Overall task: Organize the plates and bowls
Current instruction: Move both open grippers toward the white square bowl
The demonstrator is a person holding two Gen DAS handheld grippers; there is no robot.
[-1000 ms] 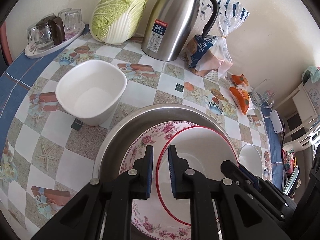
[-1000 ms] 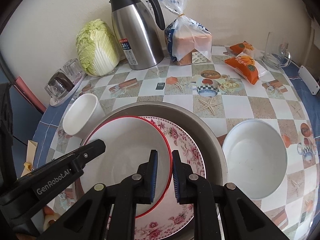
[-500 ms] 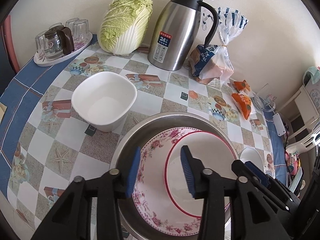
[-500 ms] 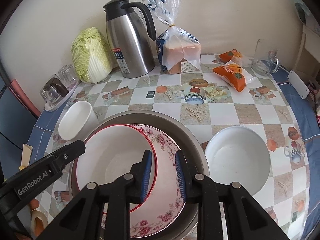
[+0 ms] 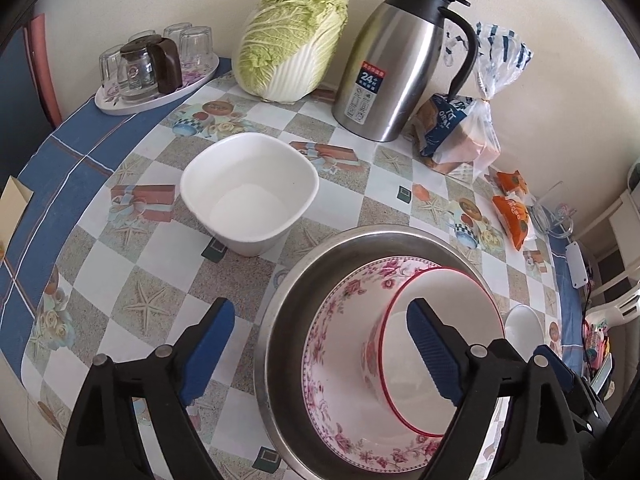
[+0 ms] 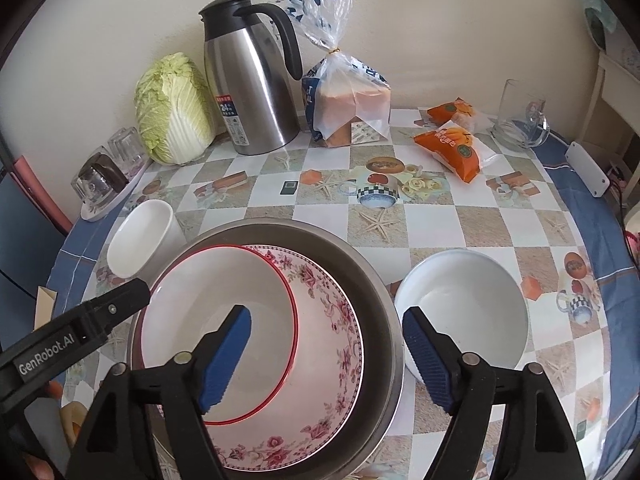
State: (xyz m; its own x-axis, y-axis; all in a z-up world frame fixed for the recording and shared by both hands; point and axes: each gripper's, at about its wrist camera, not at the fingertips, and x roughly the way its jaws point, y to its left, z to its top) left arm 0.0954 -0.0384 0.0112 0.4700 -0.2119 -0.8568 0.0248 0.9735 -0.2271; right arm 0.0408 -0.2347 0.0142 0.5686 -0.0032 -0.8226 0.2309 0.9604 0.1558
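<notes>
The red-rimmed bowl (image 6: 216, 320) lies nested in the floral bowl (image 6: 320, 360), and both sit inside the steel basin (image 6: 372, 276) on the checked tablecloth (image 6: 480, 220). It rests off-centre, crowded toward one side of the floral bowl and seemingly a little tilted, though the fisheye view makes that hard to judge.

Both claws are opening and hold nothing. The left gripper (image 5: 320, 354) spreads wide above the basin's near rim, one blue pad over the tablecloth and the other over the red-rimmed bowl. The right gripper (image 6: 326, 356) straddles the floral bowl and the basin wall in the same way.

Two pieces remain loose: the square white bowl (image 5: 250, 190) beside the basin, and the round white bowl (image 6: 460, 312) just beside its other side. To do the release well, lift both grippers straight up, clear of the rims, before reaching sideways. Take each loose bowl by its wall, one pad inside and one outside, so it cannot slip.
</notes>
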